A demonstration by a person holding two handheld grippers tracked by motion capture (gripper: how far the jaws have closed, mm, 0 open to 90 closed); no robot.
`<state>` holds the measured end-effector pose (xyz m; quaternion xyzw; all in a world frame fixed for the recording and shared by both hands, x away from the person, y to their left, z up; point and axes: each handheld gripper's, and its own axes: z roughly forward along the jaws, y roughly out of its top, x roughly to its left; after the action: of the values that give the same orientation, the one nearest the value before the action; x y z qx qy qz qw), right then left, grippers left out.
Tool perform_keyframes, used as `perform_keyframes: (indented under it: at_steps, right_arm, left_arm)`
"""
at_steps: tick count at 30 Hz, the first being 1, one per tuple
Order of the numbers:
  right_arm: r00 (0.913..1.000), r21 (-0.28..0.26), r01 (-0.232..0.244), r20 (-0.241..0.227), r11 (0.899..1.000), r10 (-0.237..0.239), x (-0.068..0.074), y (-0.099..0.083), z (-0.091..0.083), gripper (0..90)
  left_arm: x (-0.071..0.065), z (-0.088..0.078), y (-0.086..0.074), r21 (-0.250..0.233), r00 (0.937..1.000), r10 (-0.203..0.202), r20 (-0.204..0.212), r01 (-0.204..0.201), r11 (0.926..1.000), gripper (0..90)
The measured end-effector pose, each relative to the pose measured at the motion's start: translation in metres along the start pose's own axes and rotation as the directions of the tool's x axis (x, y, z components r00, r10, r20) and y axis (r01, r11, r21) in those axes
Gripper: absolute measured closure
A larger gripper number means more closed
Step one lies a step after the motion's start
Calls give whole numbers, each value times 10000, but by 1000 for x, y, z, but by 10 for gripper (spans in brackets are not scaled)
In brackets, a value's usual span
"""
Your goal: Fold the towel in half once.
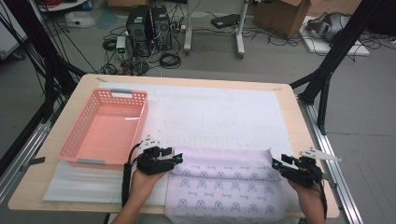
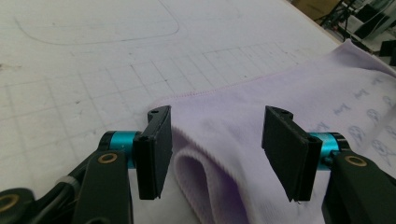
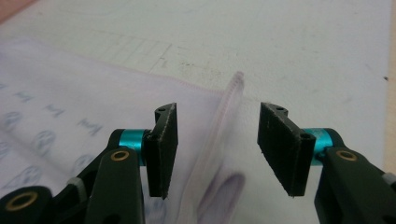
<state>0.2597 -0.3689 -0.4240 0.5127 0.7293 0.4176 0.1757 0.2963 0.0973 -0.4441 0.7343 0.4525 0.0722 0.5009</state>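
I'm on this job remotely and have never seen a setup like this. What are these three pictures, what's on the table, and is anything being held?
There is no robot arm: a person holds a two-jaw claw in each hand. The high view looks down on the table from above the person. There the left claw and the right claw sit at the two ends of a folded lilac cloth with a small printed pattern. The other two pictures come from cameras riding on each claw, looking along its black jaws. The cloth lies on a white gridded mat, with an empty pink basket to the left. In both claw views the jaws stand apart, a cloth fold between them but not pinched, so nothing is held.
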Motion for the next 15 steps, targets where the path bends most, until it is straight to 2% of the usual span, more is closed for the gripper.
perform_keyframes:
  at_steps: [1,2,3,4,5,6,7,9,11,15]
  right_arm:
    - [9998,225,70,164,9997,-74,0,4,8,467]
    - [9999,429,45,162,9991,-52,0,7,15,471]
    - [10000,574,28,68,9983,-32,-1,9,21,518]
    - [9997,781,227,76,9967,-233,-1,11,25,595]
    - [9989,1004,406,184,9941,-427,-1,11,29,673]
    - [9988,1107,471,113,9927,-486,-2,11,29,803]
    - [9980,1006,612,123,9930,-627,-2,10,27,863]
    - [9979,421,587,244,9974,-597,0,7,16,866]
    - [9986,-178,521,101,9985,-519,0,5,3,865]
    - [9982,-893,425,-390,9951,-461,4,0,-22,861]
  left_arm:
    - [0,4,1,177,10000,16,12,-16,9998,474]
    - [-2,7,2,331,9999,105,-75,-103,9994,545]
    - [-3,9,2,524,9993,274,-247,-261,9983,668]
    - [-3,10,1,561,9989,333,-324,-315,9979,786]
    - [-4,9,1,512,9989,330,-321,-314,9982,851]
    - [-4,8,1,431,9988,366,-340,-351,9985,868]
    - [-4,6,2,299,9987,412,-317,-402,9987,871]
    - [-8,-4,3,-304,9988,474,-117,-477,9984,872]
    - [-11,-14,3,-737,9989,470,34,-466,9962,871]
    - [-18,-32,-4,-1074,9972,713,215,-686,9918,864]
